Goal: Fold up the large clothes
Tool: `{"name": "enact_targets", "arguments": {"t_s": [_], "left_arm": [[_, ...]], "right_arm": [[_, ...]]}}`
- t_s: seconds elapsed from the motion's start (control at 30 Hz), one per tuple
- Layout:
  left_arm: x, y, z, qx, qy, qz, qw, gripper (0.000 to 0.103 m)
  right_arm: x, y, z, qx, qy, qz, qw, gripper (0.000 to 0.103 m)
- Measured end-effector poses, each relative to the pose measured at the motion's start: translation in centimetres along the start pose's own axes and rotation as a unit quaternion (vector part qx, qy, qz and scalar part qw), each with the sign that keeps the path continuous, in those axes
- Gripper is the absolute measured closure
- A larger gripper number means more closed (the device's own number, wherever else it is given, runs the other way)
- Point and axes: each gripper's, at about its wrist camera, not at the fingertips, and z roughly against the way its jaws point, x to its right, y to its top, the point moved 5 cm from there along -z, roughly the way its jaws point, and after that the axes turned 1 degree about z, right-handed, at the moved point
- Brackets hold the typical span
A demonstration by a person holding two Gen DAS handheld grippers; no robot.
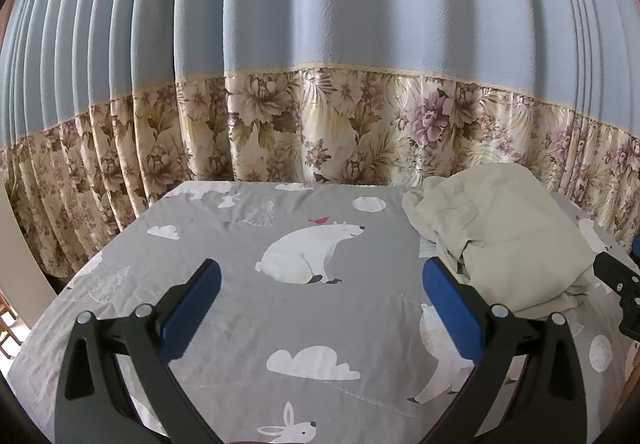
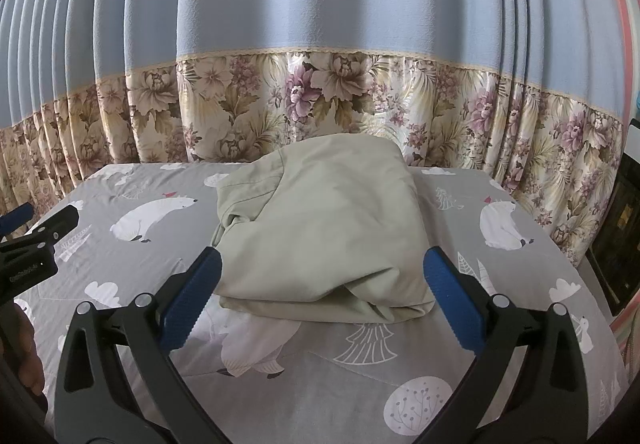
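Beige garment (image 2: 320,228) folded on bedsheet (image 2: 320,384), tools apart

Dark frame (image 2: 618,240) cut off right

Pale beige garment (image 2: 320,228), folded into a thick, roughly square bundle with stacked layers showing along near edge. Lies flat on grey animal-print bedsheet (image 2: 320,384), toward its far side near floral curtain (image 2: 248,100); left edge slightly rumpled.
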Motion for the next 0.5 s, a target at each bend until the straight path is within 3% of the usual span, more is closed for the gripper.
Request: {"name": "enact_targets", "arguments": {"t_s": [0.5], "left_arm": [[-0.06, 0.01, -0.04, 0.0, 0.005, -0.003, 1.0, 0.002]], "right_arm": [[-0.02, -0.02, -0.07, -0.001, 0.0, 0.001, 1.0, 0.003]]}}
